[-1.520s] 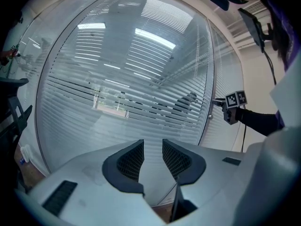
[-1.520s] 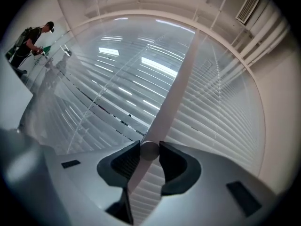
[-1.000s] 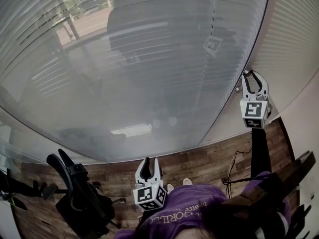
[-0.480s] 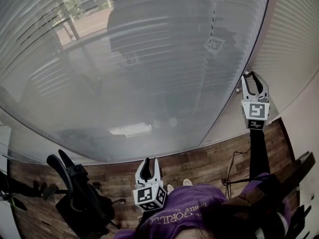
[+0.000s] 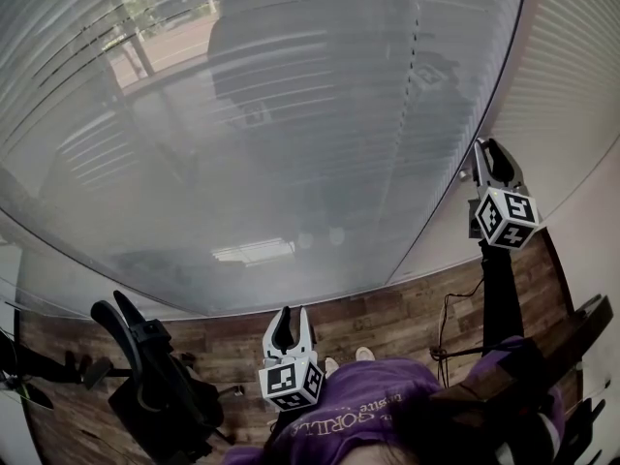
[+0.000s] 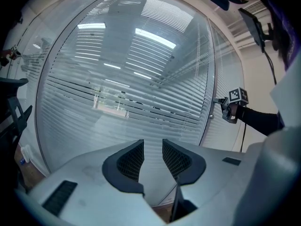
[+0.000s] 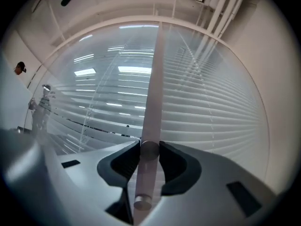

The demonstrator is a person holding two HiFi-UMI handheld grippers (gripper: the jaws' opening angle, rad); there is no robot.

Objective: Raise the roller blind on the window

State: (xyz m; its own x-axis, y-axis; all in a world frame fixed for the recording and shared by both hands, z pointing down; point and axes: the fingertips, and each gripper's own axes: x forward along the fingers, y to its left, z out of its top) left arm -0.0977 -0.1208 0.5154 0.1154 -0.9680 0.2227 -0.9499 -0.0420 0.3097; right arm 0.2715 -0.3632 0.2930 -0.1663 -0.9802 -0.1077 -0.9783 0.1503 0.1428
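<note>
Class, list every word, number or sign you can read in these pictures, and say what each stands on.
"GORIL": upside down on the purple shirt, rest hidden.
Smaller line beside it: too blurred to read.
Left gripper and right gripper: square markers on their cubes, no words.

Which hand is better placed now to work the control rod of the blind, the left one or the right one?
Right. The right tongs are shut on the rod, up beside the window frame. The left tongs are open and empty, and they hang low, away from it.
</note>
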